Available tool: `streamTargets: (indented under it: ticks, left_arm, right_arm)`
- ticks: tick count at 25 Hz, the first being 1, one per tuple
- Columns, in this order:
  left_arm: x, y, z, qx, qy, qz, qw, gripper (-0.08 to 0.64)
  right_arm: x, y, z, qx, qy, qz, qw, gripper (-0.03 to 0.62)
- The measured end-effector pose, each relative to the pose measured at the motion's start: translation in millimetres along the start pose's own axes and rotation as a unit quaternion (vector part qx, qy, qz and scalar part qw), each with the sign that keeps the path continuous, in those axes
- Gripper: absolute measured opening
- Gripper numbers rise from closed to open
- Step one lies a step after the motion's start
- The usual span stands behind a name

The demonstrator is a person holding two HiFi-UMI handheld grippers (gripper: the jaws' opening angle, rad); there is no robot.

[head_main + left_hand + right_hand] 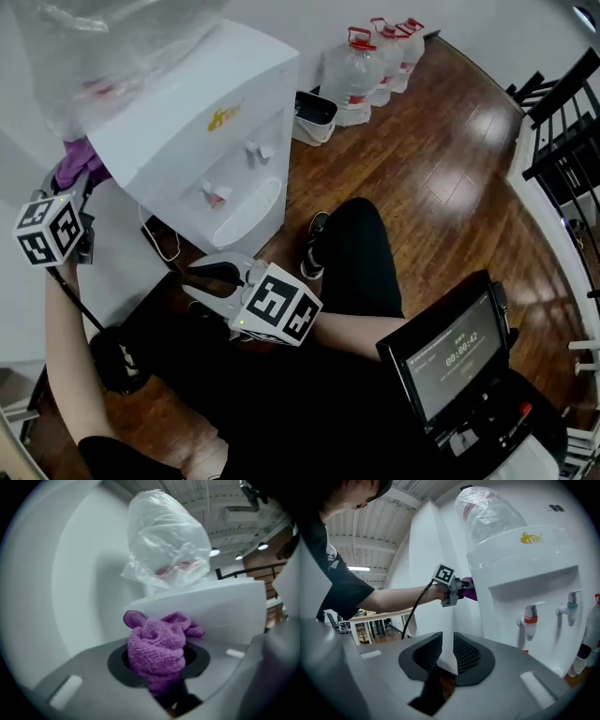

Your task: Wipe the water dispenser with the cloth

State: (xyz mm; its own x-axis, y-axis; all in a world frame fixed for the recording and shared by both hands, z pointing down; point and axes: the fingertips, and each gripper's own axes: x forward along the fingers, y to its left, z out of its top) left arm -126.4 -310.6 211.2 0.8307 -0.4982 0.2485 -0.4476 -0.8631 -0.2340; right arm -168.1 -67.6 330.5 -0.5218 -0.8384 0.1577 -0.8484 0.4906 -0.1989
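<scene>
The white water dispenser (202,112) stands at the upper left of the head view, with a plastic-wrapped bottle (103,52) on top. My left gripper (80,187) is shut on a bunched purple cloth (77,164) and holds it against the dispenser's left side. In the left gripper view the cloth (157,646) fills the jaws, just under the dispenser's top edge (215,604). My right gripper (211,281) hangs low in front of the dispenser. Its jaws (446,651) stand a narrow gap apart with nothing between them. The red tap (529,619) and the blue tap (571,606) show in the right gripper view.
Several water jugs (366,66) and a black-rimmed bin (314,112) stand behind the dispenser on the wooden floor. A cable (164,242) lies at its base. The person's leg and shoe (316,246) are close in front. A screen device (452,356) sits at lower right, with black railings (562,122) beyond it.
</scene>
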Motion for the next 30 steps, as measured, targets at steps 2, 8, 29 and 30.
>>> streamTargets:
  ticks: [2, 8, 29, 30]
  left_arm:
    - [8, 39, -5, -0.034, 0.004, 0.058, 0.9977, 0.14]
    - [72, 35, -41, -0.084, 0.051, 0.052, 0.9939, 0.143]
    - [11, -67, -72, 0.0, 0.057, -0.099, 0.9934, 0.143]
    - [26, -46, -74, 0.006, 0.064, -0.077, 0.995, 0.143]
  right_arm:
    - [-2, -6, -8, 0.004, 0.005, 0.002, 1.0, 0.075]
    - [-18, -10, -26, 0.046, 0.007, -0.03, 0.998, 0.075]
    - [5, -1, -74, 0.064, 0.092, 0.014, 0.994, 0.075]
    - [2, -5, -74, 0.065, 0.093, 0.007, 0.993, 0.075]
